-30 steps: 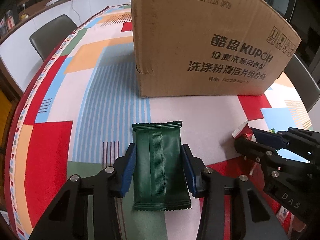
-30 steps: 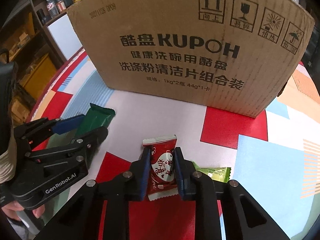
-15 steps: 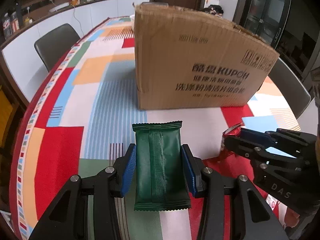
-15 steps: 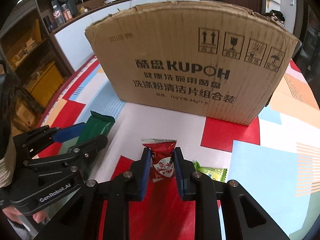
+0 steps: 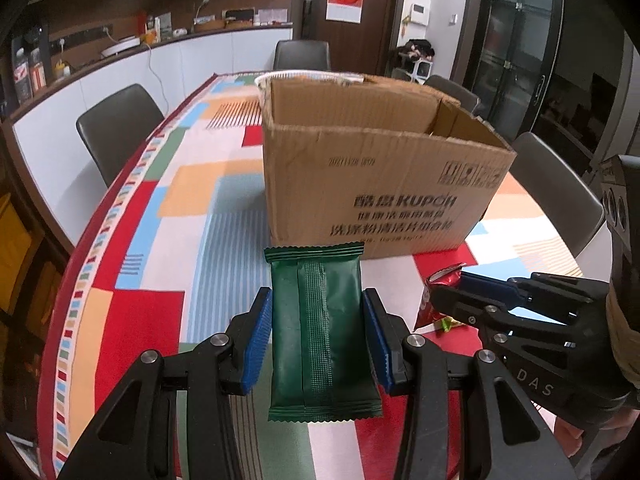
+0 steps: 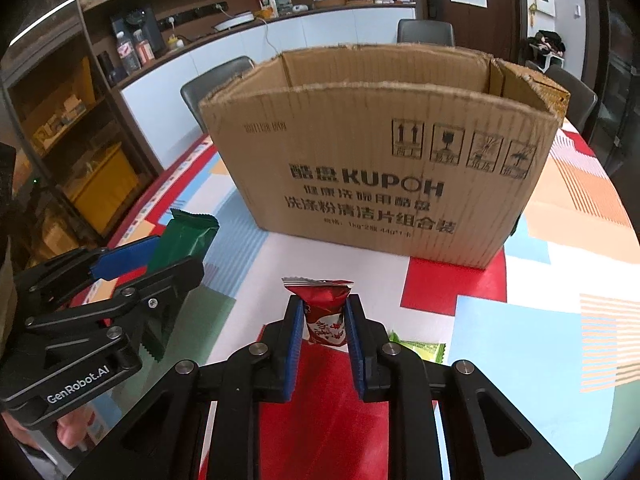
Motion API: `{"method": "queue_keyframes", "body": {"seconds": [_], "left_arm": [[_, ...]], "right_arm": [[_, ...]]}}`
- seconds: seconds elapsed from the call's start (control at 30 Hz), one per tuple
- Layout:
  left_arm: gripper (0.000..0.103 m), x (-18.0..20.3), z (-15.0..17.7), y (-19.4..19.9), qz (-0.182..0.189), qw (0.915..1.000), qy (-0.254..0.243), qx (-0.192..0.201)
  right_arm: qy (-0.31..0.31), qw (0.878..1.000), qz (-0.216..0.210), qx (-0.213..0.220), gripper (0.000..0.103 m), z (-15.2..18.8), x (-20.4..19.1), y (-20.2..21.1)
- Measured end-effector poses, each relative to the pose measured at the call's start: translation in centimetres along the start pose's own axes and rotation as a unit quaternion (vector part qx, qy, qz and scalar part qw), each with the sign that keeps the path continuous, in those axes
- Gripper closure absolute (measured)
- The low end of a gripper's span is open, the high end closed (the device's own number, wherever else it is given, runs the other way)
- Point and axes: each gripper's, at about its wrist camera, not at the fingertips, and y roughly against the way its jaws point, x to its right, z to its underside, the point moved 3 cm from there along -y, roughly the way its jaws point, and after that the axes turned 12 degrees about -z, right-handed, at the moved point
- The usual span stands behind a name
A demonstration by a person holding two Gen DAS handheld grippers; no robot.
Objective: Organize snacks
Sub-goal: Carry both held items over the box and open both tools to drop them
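We held a dark green snack packet lengthwise between the blue pads of our left gripper, which was closed on its long edges, clear of the tablecloth. Our right gripper was closed nearly all the way, pinching a small red snack packet upright, also off the table. Just right of it a light green packet lay on the patterned tablecloth. Ahead of both grippers stood the open cardboard box, its printed side facing us. Dark chairs ringed the table.
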Motion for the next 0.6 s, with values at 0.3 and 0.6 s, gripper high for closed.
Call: {"method": "queue_keyframes", "body": {"seconds": [0.3, 0.6], "left_arm": [[0.059, 0.3, -2.1, 2.6, 0.004, 0.999, -0.001, 0.045], [0.059, 0.8, -4.9, 5.0, 0.015, 0.9957, -0.004, 0.092]], "right_arm": [[0.01, 0.999, 0.002, 0.045, 0.081, -1.3, -0.3, 3.4], [0.019, 0.995, 0.006, 0.097, 0.081, -4.0, -1.2, 6.7]]}}
